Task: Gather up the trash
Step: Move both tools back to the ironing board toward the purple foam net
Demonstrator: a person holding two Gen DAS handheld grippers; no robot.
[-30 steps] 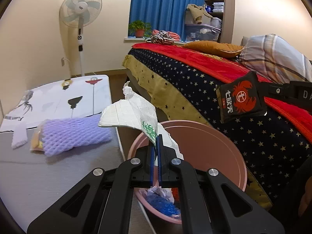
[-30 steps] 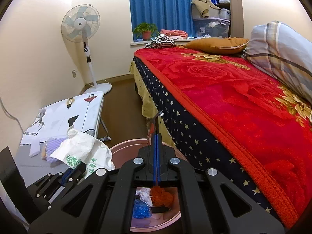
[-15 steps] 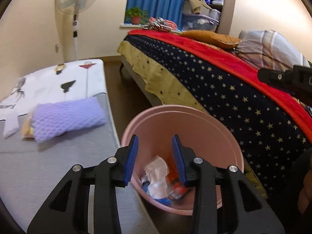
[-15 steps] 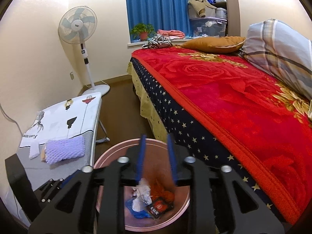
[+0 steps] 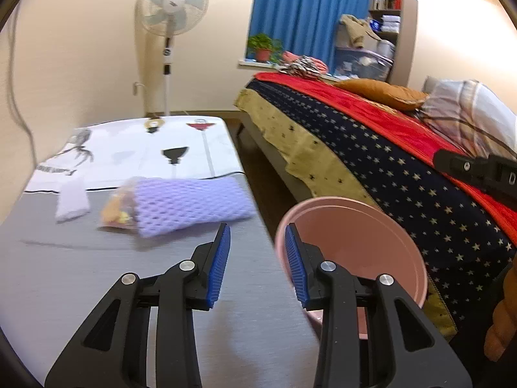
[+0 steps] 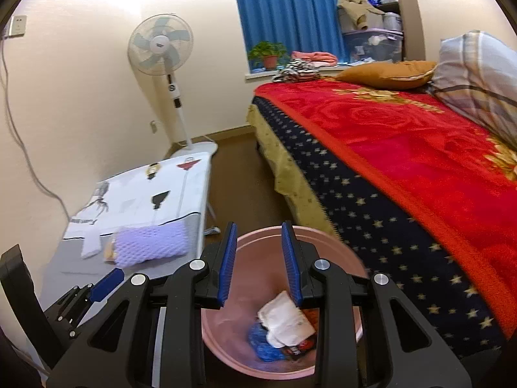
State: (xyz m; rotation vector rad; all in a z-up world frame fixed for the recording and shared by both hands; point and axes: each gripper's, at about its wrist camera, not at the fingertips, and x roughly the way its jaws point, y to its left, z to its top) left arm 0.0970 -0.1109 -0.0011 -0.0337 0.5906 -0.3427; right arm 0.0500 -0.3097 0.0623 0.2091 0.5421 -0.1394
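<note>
1. A pink bin (image 6: 326, 242) is standing between the counter (image 5: 97, 291) and the bed (image 6: 404, 148), holding crumpled white paper (image 6: 284, 318), a blue wrapper (image 6: 261, 342) and a dark packet.
2. A lilac foam net (image 5: 190, 205) is lying on the counter beside an orange snack bag (image 5: 118, 211).
3. The left gripper (image 5: 257, 266) and right gripper (image 6: 258, 258) are hanging with jaws apart, empty.

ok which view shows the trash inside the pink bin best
The right wrist view: it looks down into the pink bin, showing white crumpled paper and blue trash at the bottom. The left wrist view shows only the bin's rim and inner wall, no contents.
</note>
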